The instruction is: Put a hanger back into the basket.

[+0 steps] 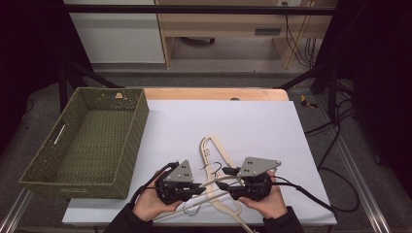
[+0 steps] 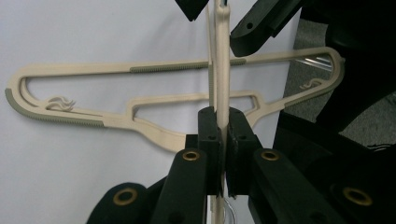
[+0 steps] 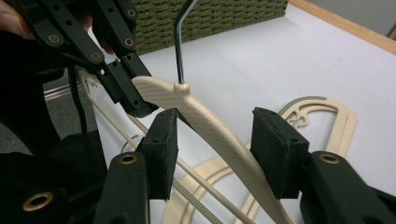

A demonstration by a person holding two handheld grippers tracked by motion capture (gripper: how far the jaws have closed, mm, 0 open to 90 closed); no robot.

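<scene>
My left gripper (image 1: 198,186) jaws clamp the raised hanger (image 3: 205,126) above the worktop (image 1: 252,121); right gripper (image 1: 224,177) jaws stand open around it, so I'd withdraw gently, avoiding snags

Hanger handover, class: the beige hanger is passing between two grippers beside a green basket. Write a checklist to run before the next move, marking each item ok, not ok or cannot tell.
1. Left gripper clamped on the raised hanger: ok, pads press its arm.
2. Right gripper released: ok, jaws stand apart, hanger between them untouched.
3. Metal hook free of both grippers: ok.
4. Second hanger lying flat on the white sheet, untangled from the raised one: cannot tell.
5. Green basket has room: ok.
</scene>
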